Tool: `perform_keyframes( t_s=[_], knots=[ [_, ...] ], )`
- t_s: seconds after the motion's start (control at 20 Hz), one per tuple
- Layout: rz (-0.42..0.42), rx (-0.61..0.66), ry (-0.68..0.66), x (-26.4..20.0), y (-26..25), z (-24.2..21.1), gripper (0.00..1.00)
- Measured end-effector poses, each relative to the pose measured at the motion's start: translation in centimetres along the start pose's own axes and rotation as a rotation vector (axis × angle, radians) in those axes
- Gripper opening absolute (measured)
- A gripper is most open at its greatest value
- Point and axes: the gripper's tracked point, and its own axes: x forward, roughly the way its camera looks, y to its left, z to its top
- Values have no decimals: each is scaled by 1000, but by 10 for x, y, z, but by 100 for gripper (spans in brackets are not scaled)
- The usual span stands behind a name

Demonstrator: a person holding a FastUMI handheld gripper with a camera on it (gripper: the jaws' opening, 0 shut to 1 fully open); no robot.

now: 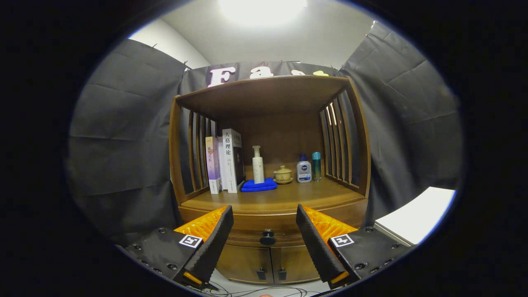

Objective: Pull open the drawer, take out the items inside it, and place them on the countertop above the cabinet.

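A wooden cabinet stands ahead with its drawer point(247, 239) closed; the drawer's dark round knob point(267, 238) lies between and a little beyond my fingers. The gripper point(265, 243) is open, nothing held, fingers point(214, 243) spread to either side of the knob. Above the drawer is the countertop point(288, 198), roofed by a shelf top with slatted sides. On it stand books point(226, 163), a white pump bottle point(258, 165) on a folded blue cloth point(259, 185), a small lidded pot point(283, 174), a white bottle with a blue cap point(304, 169) and a teal bottle point(316, 166).
Below the drawer are two small cabinet doors with dark pulls point(271, 273). A white surface point(416, 216) juts in to the right of the cabinet. Black cloth walls enclose the booth. The front strip of the countertop is bare wood.
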Motion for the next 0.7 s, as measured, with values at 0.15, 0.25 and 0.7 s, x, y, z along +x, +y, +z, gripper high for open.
perform_keyframes(
  t_s=[0.15,0.25,0.7],
  knots=[
    [1,1,1,1,1,-1,97],
    [3,-3,3,1,2,-3,97],
    [17,-2,-3,14,11,-1,97]
  ],
)
